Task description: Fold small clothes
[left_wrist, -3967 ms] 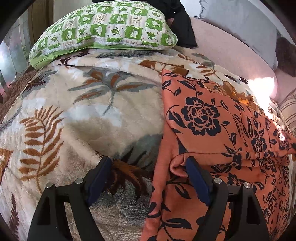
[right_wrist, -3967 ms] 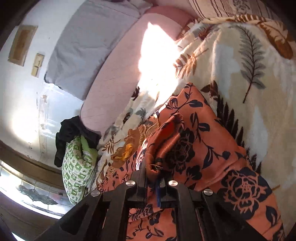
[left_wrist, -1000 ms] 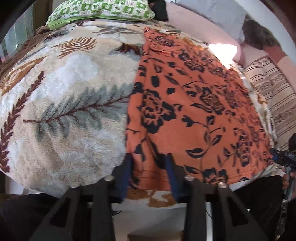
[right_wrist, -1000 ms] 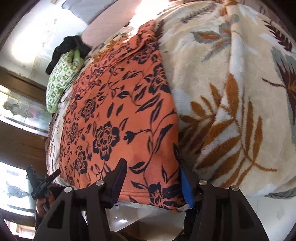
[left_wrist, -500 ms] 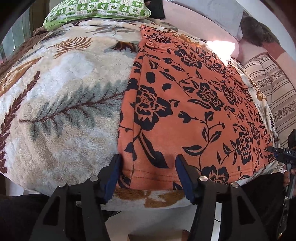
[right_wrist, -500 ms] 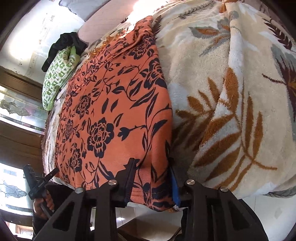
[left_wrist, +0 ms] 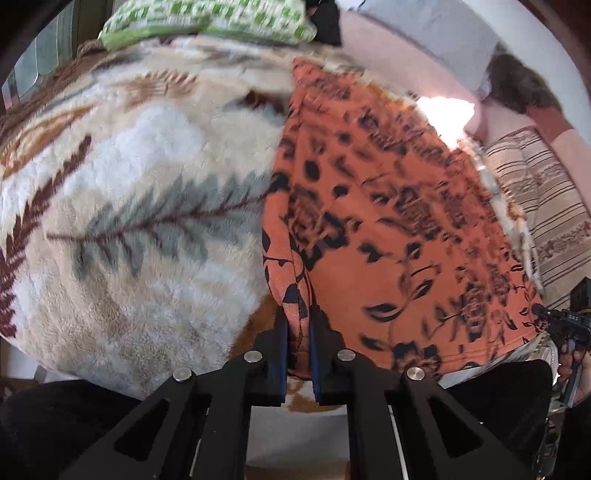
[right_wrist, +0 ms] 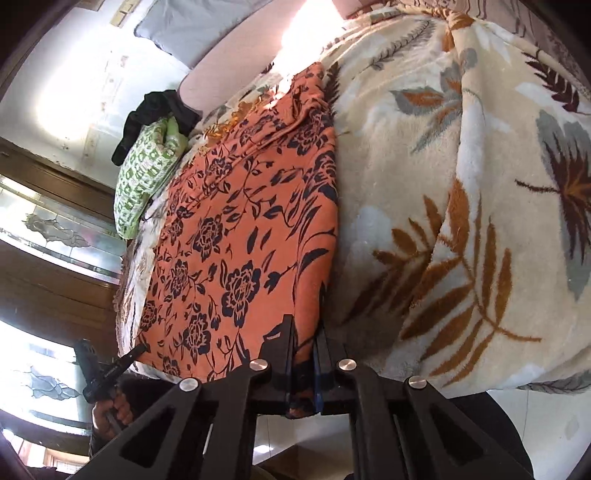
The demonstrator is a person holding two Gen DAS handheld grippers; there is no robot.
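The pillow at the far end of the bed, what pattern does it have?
The pillow has green and white checks with small motifs, sharpest in the right wrist view.

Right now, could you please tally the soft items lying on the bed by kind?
Orange floral garment: 1
Leaf-print blanket: 1
Green checked pillow: 1
Black garment: 1
Grey pillow: 1
Total: 5

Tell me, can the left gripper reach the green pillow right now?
Probably not: the left gripper is shut on the orange cloth's near corner, and the green pillow lies across the blanket.
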